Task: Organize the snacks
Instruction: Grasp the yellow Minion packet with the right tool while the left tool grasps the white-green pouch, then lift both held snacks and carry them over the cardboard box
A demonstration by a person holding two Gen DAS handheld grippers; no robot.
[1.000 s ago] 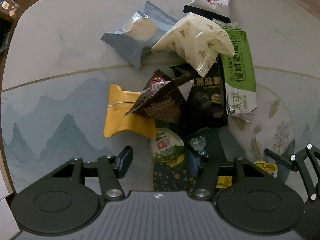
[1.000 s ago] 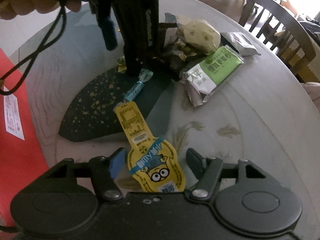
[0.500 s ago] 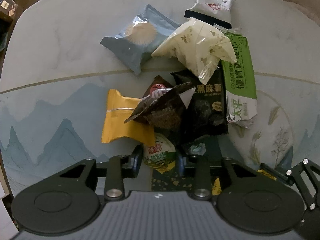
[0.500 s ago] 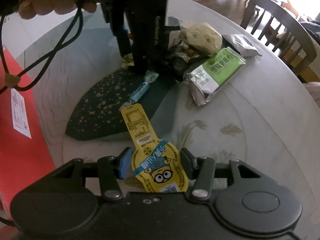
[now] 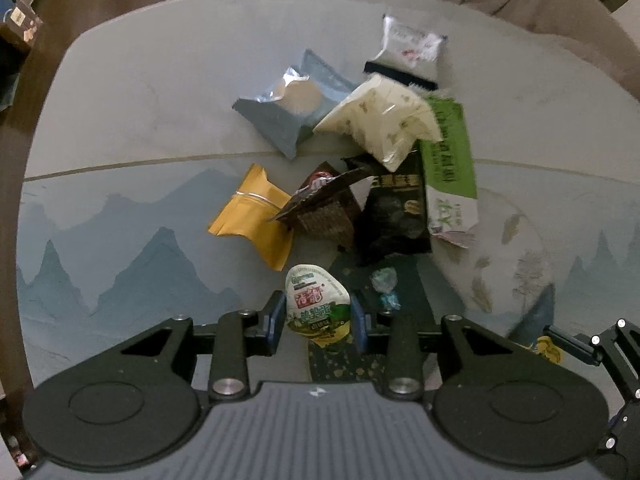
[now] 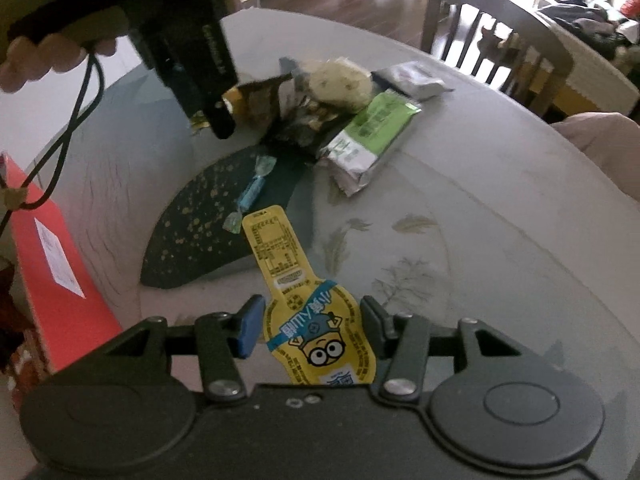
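Observation:
My left gripper [image 5: 318, 316] is shut on a small white-and-green snack cup [image 5: 318, 304] and holds it above the table, pointing straight down. My right gripper [image 6: 310, 328] is shut on a yellow cartoon pouch [image 6: 304, 312], whose long neck sticks forward. The snack pile lies ahead: a grey-blue packet [image 5: 292, 116], a cream packet [image 5: 380, 120], a green bar [image 5: 450, 168], a black packet [image 5: 394, 216], a brown packet [image 5: 324, 208] and a yellow pouch [image 5: 252, 220]. A blue wrapped candy [image 6: 252, 192] rests on the dark patch of the mat.
A red box [image 6: 52, 272] stands at the table's left edge in the right wrist view. A wooden chair [image 6: 492, 36] sits beyond the round table [image 5: 140, 92]. A white-and-black packet [image 5: 408, 52] lies at the far end of the pile. A hand [image 6: 48, 56] holds the left gripper.
Both grippers closed from open, the left on the snack cup and the right on the yellow pouch. Both then rose, lifting their snacks, and the pile looks farther away.

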